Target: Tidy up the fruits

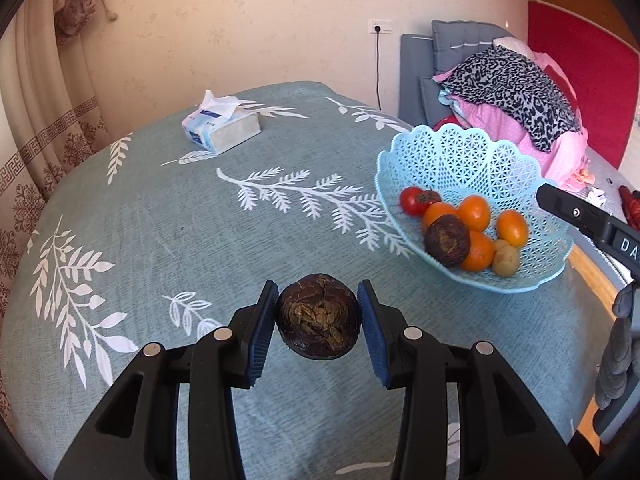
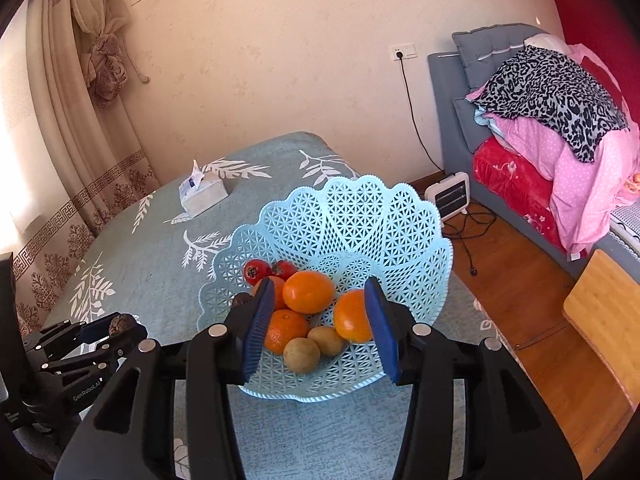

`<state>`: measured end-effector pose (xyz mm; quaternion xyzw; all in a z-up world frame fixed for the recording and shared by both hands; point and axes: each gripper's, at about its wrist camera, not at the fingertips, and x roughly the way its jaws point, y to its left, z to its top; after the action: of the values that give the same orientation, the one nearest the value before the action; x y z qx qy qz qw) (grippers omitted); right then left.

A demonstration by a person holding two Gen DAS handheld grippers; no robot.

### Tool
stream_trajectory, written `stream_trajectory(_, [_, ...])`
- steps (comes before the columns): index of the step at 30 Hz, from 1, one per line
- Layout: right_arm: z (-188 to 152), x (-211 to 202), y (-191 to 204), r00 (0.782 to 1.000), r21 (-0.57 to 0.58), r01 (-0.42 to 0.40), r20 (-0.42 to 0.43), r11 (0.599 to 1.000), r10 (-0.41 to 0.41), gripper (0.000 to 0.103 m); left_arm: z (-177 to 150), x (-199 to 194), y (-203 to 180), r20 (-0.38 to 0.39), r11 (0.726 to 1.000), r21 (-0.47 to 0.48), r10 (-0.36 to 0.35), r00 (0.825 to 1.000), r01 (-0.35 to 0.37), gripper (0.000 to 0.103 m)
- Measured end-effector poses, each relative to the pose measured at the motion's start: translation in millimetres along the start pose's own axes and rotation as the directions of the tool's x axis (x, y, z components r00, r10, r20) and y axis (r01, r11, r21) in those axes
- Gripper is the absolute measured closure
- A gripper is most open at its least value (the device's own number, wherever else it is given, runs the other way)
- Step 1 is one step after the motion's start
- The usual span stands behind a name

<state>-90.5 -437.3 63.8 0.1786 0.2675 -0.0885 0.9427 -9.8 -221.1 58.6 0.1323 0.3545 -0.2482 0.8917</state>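
Dark brown wrinkly fruit (image 1: 318, 316) is sitting pinched between the left tongs (image 1: 318, 314), hanging just over the bench (image 1: 168, 220). From there the blue basket (image 1: 452, 152) is lying off around 2 o'clock, already holding oranges and tomatoes. Right tongs (image 2: 320, 326) are hovering open and empty right above the basket, so I'd guess the left hand is carrying the fruit over next.
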Motion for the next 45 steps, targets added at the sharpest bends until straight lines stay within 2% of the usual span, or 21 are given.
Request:
stream_trajectory(10, [2,-8,-12,0.997,0.016,0.050,0.056,0.999,-0.051,0.055,39,20,-53,0.048,0.990,0.069,-0.129,0.991,0.125,0.061])
stream_trajectory(16, [1,-7,-17,0.997,0.029,0.055,0.059,0.998,-0.057,0.055,55,39,-76,0.030,0.975,0.080,-0.211,0.977,0.208,0.061])
stream_trajectory(17, [1,-7,-17,0.997,0.028,0.056,0.058,0.998,-0.058,0.055,56,41,-78,0.030,0.973,0.079,-0.220,0.975,0.217,0.061])
stream_trajectory(19, [0,-6,-17,0.997,0.027,0.058,0.056,0.998,-0.059,0.055,59,43,-81,0.035,0.971,0.081,-0.228,0.973,0.224,0.049])
stream_trajectory(20, [0,-6,-18,0.997,0.028,0.060,0.056,0.998,-0.061,0.055,60,43,-81,0.044,0.972,0.079,-0.225,0.973,0.221,0.036])
stream_trajectory(21, [0,-6,-19,0.996,0.031,0.061,0.056,0.998,-0.063,0.055,61,43,-80,0.053,0.973,0.077,-0.221,0.974,0.217,0.027])
stream_trajectory(23, [0,-6,-20,0.996,0.037,0.062,0.056,0.997,-0.064,0.050,61,43,-77,0.058,0.976,0.077,-0.206,0.977,0.202,0.026])
stream_trajectory(26, [-1,-7,-21,0.997,0.043,0.060,0.056,0.997,-0.062,0.040,60,43,-71,0.056,0.983,0.075,-0.175,0.983,0.170,0.016])
stream_trajectory(27, [-2,-8,-20,0.997,0.039,0.056,0.053,0.998,-0.058,0.038,59,42,-68,0.063,0.985,0.074,-0.161,0.985,0.156,0.016])
stream_trajectory(29, [-4,-10,-17,0.998,0.021,0.048,0.049,0.999,-0.049,0.026,57,38,-64,0.079,0.990,0.084,-0.121,0.989,0.114,0.013])
stream_trajectory(32, [-9,-13,-7,0.998,-0.024,0.042,0.042,0.999,-0.041,0.017,53,31,-61,0.109,0.994,0.104,-0.052,0.993,0.041,0.009])
stream_trajectory(35, [-14,-16,5,0.999,-0.072,0.041,0.034,0.997,-0.039,0.016,48,24,-59,0.133,0.993,0.117,0.005,0.991,-0.021,0.007])
stream_trajectory(40, [-21,-18,22,0.998,-0.149,0.052,0.028,0.988,-0.048,0.010,41,19,-53,0.131,0.993,0.110,0.033,0.991,-0.047,0.006])
stream_trajectory(45, [-27,-16,32,0.998,-0.193,0.058,0.014,0.979,-0.056,0.009,35,14,-51,0.146,0.986,0.127,0.085,0.986,-0.104,0.006])
